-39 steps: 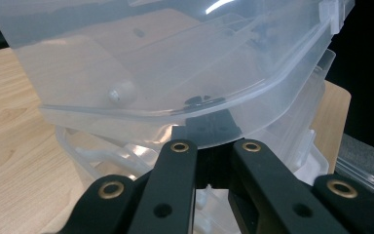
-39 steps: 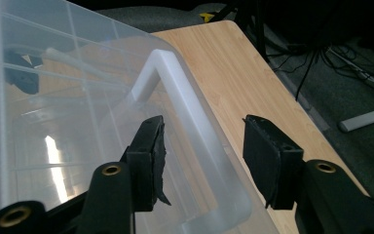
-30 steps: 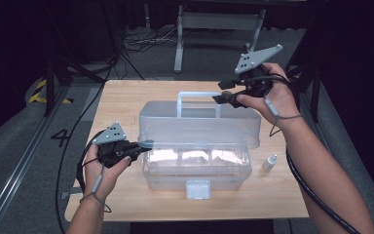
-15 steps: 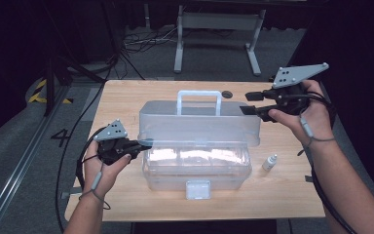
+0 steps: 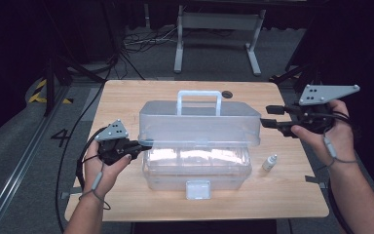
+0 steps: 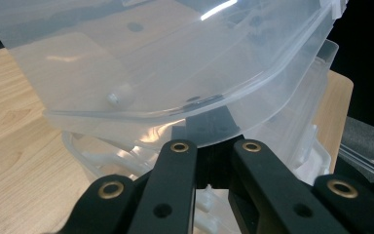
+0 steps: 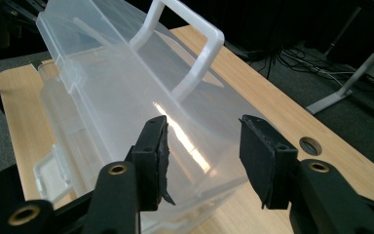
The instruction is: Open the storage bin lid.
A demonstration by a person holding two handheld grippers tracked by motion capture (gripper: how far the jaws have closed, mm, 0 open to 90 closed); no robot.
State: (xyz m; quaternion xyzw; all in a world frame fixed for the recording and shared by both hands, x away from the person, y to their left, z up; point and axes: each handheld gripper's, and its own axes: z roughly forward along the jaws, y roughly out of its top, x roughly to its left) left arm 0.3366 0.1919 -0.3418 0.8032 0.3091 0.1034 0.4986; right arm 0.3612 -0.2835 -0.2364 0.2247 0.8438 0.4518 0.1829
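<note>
Box (image 5: 197, 165), clear plastic, sits mid-bench (image 5: 126, 97), lid (image 5: 199, 124) raised w/ handle (image 5: 198, 100) on top. Left gripper (image 5: 143, 145) is at the lid's left end edge, prob. propping it open; its jaws look nearly closed on that rim, though the tips are hidden behind plastic, so can't tell for sure. Right gripper (image 5: 268, 116) hangs just off the lid's other end, jaws wide apart, holding nothing. Small bottle (image 5: 270, 162) stands below-left of the right jaws. Box contents too hazy to make out.
</note>
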